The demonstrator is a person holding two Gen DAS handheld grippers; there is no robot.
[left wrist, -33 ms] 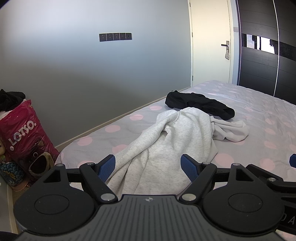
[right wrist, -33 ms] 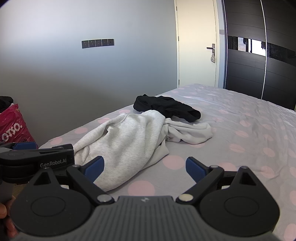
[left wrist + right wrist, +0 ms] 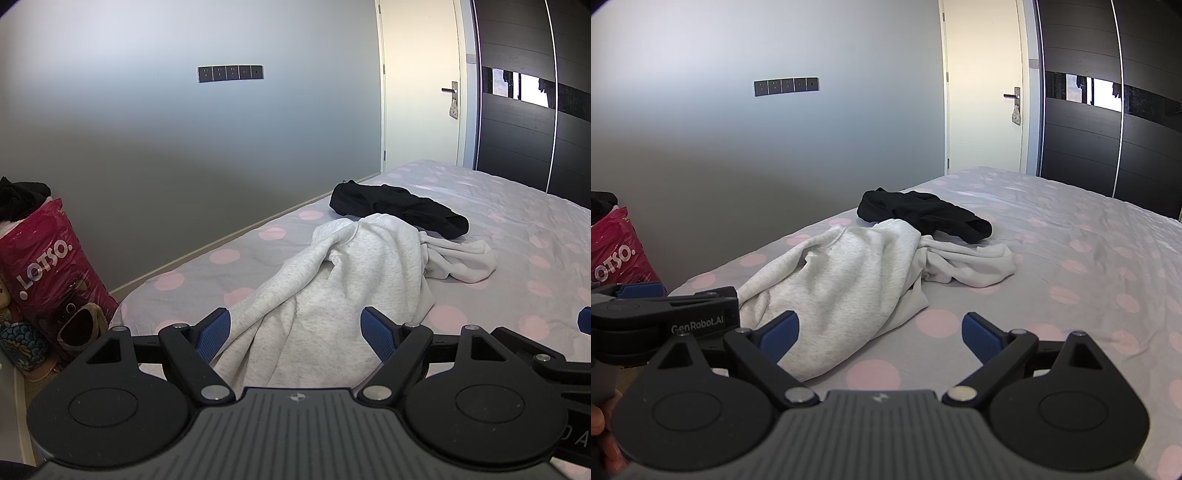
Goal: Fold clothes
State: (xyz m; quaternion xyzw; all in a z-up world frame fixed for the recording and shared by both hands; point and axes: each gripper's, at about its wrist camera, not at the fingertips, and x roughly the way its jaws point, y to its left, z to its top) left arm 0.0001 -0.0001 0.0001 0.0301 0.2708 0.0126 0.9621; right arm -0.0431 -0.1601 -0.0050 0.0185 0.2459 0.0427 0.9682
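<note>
Left wrist view: the left tongs (image 3: 295,328) are spread wide, gripping nothing, hovering over the near end of the crumpled grey sweatshirt (image 3: 354,273); in the right wrist view the right tongs (image 3: 881,332) are likewise spread and hold nothing, just beside that garment's near hem; the sweatshirt lies toward the bed's (image 3: 1089,266) wall-side edge; a black garment (image 3: 399,208) touches its far end; a red bag (image 3: 48,258) stands off the bed's near corner.

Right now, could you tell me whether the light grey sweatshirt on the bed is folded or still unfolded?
Unfolded: the light grey fleece sweatshirt lies crumpled in a loose heap on the pink-dotted bedsheet, with no neat fold lines.
</note>
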